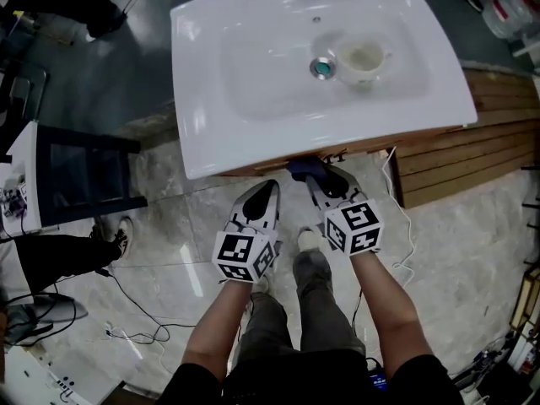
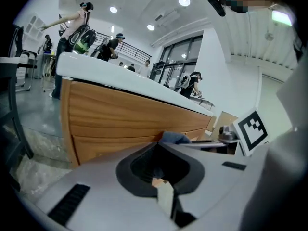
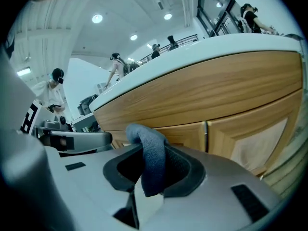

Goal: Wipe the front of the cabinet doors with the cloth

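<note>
Right claw point(image 3: 150, 184) clamps blue cloth point(image 3: 152, 150), apparently against cabinet point(image 3: 231, 97).

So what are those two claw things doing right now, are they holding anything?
Left gripper: closed, nothing between its jaws.
Right gripper: closed on the blue cloth.

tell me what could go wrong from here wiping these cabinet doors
1. The right gripper pinches only a narrow fold of the blue cloth. Dragged across the cabinet doors, the fold may slip out, or the hard jaws may scrape the wood.
2. The white sink top overhangs the doors, so an upward stroke could knock the gripper against its edge.
</note>
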`<move>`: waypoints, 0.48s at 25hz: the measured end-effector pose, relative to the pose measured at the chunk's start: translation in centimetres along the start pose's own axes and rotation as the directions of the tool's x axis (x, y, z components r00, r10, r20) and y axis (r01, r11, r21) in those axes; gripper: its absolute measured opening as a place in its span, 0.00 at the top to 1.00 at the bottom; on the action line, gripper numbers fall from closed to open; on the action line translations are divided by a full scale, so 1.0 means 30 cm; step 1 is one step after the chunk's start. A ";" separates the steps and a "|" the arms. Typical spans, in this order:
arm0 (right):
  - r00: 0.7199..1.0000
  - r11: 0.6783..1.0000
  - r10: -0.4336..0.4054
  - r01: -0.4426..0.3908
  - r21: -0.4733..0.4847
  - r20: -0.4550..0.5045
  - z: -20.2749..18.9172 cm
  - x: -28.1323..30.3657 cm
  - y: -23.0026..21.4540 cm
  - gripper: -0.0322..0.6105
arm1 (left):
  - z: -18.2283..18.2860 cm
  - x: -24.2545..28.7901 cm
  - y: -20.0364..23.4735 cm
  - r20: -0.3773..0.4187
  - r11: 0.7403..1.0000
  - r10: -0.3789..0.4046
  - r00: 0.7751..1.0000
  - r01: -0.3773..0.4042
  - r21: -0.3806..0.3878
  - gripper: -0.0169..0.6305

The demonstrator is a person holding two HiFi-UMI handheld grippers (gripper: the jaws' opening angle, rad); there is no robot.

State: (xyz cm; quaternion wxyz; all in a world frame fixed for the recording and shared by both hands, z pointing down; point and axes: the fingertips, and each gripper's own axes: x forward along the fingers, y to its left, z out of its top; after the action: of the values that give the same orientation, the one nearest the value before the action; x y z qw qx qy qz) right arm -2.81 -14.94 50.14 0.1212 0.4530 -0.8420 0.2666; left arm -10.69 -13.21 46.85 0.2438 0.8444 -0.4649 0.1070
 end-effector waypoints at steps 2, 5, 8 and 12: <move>1.000 1.000 -0.028 0.028 0.014 0.010 0.003 -0.026 -0.060 0.79 | -0.006 0.044 -0.039 -0.012 1.000 -0.024 1.000 0.024 0.009 0.97; 0.998 0.998 -0.059 0.058 0.037 0.021 -0.002 -0.059 -0.127 0.79 | -0.011 0.098 -0.092 -0.018 0.999 -0.050 0.999 0.051 0.013 0.97; 0.996 0.995 -0.081 0.080 0.059 0.024 -0.009 -0.088 -0.176 0.79 | -0.021 0.144 -0.144 -0.034 0.996 -0.079 0.996 0.080 0.026 0.97; 0.996 0.993 -0.092 0.090 0.080 0.023 -0.011 -0.119 -0.209 0.79 | -0.026 0.173 -0.179 -0.048 0.994 -0.100 0.994 0.101 0.037 0.97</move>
State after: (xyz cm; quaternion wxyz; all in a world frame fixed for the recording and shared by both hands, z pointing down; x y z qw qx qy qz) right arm 4.36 -15.07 50.93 0.1040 0.4987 -0.8109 0.2878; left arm -3.32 -14.20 47.95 0.2428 0.8686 -0.4140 0.1231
